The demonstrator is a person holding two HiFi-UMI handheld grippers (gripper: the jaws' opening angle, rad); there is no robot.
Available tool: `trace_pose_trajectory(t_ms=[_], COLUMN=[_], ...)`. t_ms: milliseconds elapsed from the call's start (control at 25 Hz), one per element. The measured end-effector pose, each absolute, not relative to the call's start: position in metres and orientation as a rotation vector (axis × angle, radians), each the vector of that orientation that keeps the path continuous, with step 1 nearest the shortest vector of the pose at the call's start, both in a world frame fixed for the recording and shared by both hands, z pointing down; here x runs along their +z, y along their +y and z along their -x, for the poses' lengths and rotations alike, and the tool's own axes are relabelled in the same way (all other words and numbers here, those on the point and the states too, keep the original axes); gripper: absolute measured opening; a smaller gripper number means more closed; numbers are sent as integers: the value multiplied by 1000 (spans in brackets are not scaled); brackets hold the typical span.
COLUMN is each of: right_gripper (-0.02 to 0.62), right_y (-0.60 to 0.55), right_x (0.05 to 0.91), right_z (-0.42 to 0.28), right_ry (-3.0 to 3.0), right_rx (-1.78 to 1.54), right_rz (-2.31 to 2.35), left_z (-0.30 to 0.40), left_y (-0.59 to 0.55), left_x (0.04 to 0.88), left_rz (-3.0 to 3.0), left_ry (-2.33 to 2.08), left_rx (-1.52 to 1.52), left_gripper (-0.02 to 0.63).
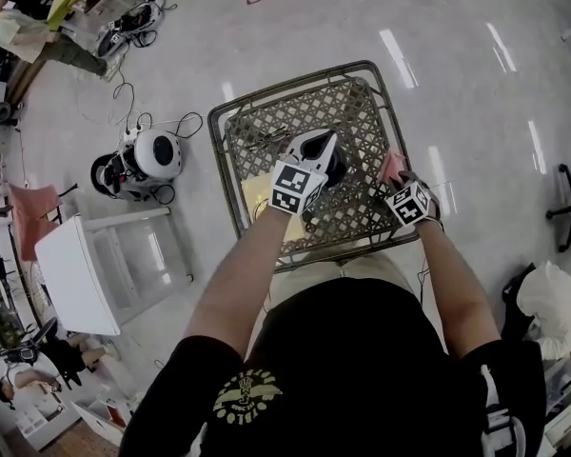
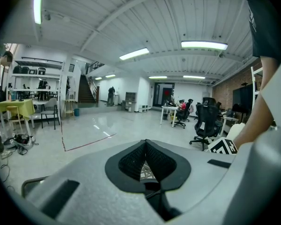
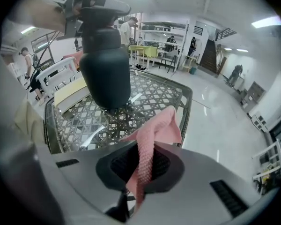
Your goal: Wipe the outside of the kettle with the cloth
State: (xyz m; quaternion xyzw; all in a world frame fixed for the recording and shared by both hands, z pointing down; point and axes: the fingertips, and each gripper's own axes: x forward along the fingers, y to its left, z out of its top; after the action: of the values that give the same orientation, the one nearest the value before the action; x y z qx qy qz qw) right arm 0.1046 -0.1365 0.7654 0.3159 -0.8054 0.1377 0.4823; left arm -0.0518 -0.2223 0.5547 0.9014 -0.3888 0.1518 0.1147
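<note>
Cloth was pinched in the right gripper, whose jaws were clenched on a fold, with the loose end flopping past the tips. Kettle sat over the lattice table, just ahead of the cloth and apart from it. The left gripper was drawn tight at the kettle's top. It was probably clamped on the handle, though its own view showed only table mesh through the gap.

Step in hand, by my reading, was bringing the cloth to the kettle wall.
- Lead with the free flap, not the hard jaw tips, so that fabric meets the body first.
- Sweep around the curve from shoulder to base and keep the flap flat against it.
- Keep the left grip firm; a rounded body on open mesh would likely rock or turn under side pressure.

Materials:
- Cloth was pink, with a waffle-like weave, soft and limp.
- Kettle was dark and matte, its rounded body narrowing toward a neck, with a smooth surface.
- Table was metal with a diamond-pattern lattice top and a raised tubular rim, and the floor showed through it.
</note>
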Motion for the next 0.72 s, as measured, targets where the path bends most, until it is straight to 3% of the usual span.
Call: trace_pose_trajectory(t_ms=[120, 280, 720], right_gripper=[25, 163, 169], right_y=[-130, -127, -141], right_x=[770, 761, 669], right_z=[-98, -94, -99], right_ry=[-1972, -1988, -2138], right_rx=[352, 360, 268], right_rz=[-723, -725, -884], left_z=[52, 51, 67], left_y=[-222, -217, -219], left_x=[556, 555, 523], left_rz=[-2641, -2699, -2593], left_ry=[-1146, -1190, -1285], left_rx=[450, 477, 370], left_gripper=[5, 5, 5])
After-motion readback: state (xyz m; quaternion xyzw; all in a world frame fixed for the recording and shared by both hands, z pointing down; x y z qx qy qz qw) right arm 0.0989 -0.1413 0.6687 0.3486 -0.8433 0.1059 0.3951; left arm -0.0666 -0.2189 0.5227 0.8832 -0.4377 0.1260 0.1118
